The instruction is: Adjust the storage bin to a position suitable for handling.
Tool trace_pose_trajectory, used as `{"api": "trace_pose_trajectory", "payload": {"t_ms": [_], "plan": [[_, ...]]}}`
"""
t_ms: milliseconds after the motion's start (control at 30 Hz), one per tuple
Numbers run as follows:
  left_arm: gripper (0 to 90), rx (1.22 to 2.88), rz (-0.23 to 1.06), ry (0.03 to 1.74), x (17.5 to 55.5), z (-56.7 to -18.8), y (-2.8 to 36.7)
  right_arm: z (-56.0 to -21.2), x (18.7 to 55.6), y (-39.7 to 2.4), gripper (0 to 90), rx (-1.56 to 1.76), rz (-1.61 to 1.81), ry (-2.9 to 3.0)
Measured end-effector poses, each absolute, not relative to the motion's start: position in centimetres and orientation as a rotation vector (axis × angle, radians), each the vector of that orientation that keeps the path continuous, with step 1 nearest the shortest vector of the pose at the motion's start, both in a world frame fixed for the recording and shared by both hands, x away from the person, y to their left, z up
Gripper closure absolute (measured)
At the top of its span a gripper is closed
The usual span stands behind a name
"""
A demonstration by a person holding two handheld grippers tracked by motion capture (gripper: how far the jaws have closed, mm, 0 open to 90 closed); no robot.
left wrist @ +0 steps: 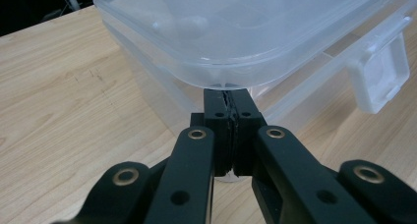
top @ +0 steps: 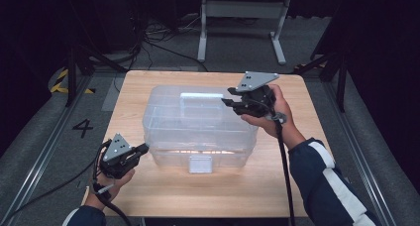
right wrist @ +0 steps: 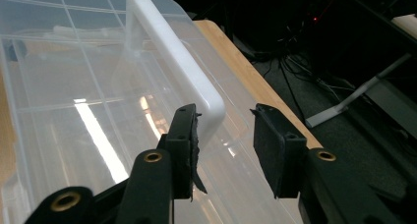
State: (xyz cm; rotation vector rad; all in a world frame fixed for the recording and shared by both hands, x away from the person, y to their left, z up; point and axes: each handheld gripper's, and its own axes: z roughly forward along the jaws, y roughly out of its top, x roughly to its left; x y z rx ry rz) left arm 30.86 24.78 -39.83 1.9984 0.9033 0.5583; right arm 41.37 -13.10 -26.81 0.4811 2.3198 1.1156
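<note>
A clear plastic storage box (top: 198, 122) with a white handle (top: 200, 94) on its lid and a white latch (top: 200, 163) on its front stands in the middle of the wooden table (top: 198, 196). My left gripper (top: 143, 148) is at the box's front left corner. In the left gripper view its jaws are pressed together, and the left gripper (left wrist: 227, 94) has its tips just under the lid's rim (left wrist: 236, 69). My right gripper (top: 229, 98) hovers over the lid's right side. In the right gripper view the right gripper (right wrist: 223, 126) is open, its jaws on either side of the handle's (right wrist: 167, 47) near end.
The box sits well inside the table edges, with bare wood in front and to both sides. Past the far edge lie a dark floor with cables (top: 158, 35) and a white metal stand (top: 242, 18). The latch (left wrist: 383, 76) hangs right of my left jaws.
</note>
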Motion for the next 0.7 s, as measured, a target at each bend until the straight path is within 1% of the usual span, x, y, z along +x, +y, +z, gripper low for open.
{"api": "trace_pose_trajectory", "payload": {"t_ms": [200,300,500,700], "plan": [[89.5,2.000,0.567,0.896,30.9,-39.6,24.7,-26.6,40.0,-16.8,56.3,0.516,1.179,2.248],[89.5,1.996,0.566,0.896,31.0,-39.5,24.6,-27.1,39.5,-19.0,54.8,0.557,1.189,2.217],[89.5,1.986,0.575,0.892,31.1,-39.0,24.6,-29.2,38.6,-23.1,52.0,0.642,1.207,2.179],[89.5,1.970,0.589,0.876,31.3,-38.3,24.5,-31.8,38.0,-24.6,49.2,0.664,1.219,2.192]]}}
